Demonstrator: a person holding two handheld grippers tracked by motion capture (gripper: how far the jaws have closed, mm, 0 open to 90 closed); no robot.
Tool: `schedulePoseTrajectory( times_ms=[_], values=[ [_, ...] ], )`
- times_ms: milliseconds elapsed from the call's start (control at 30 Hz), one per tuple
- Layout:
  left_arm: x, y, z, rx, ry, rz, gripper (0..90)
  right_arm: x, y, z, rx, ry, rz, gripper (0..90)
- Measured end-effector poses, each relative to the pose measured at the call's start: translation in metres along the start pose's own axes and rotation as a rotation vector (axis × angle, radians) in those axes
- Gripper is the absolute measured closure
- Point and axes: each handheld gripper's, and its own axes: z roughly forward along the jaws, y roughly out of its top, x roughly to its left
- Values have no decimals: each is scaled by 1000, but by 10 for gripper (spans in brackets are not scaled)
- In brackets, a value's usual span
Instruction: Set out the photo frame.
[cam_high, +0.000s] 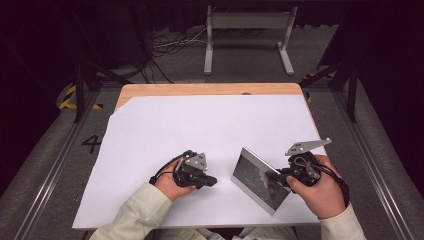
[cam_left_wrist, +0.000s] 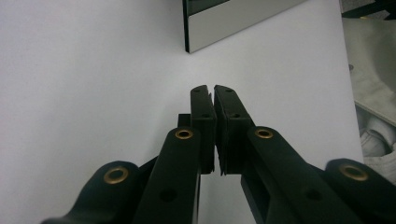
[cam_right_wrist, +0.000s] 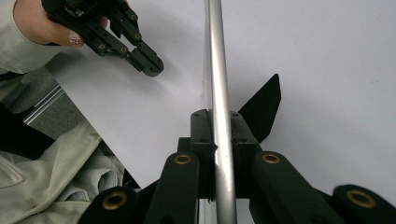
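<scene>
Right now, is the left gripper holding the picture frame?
No: the left gripper is shut on nothing above the white sheet, while the picture frame stands apart beyond its tips.

bright overhead light on white sheet (cam_high: 200, 135), dark surroundings, soft blurry frames

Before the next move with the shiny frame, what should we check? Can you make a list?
1. Right gripper jaws pinch the frame edge: ok.
2. Frame stands up on the white sheet, tilted: ok.
3. Prop sticks out behind the frame: ok.
4. Left gripper jaws shut with nothing in them: ok.
5. Left gripper apart from the frame: ok.
6. Frame will stand alone once let go: cannot tell.
</scene>
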Motion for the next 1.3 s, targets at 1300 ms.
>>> schedulePoseTrajectory(
  times_ms=[1300],
  values=[
    [10, -41, -44, -102, 156, -161, 703, -19, 71, -3, 0, 48, -240, 841]
  ],
)
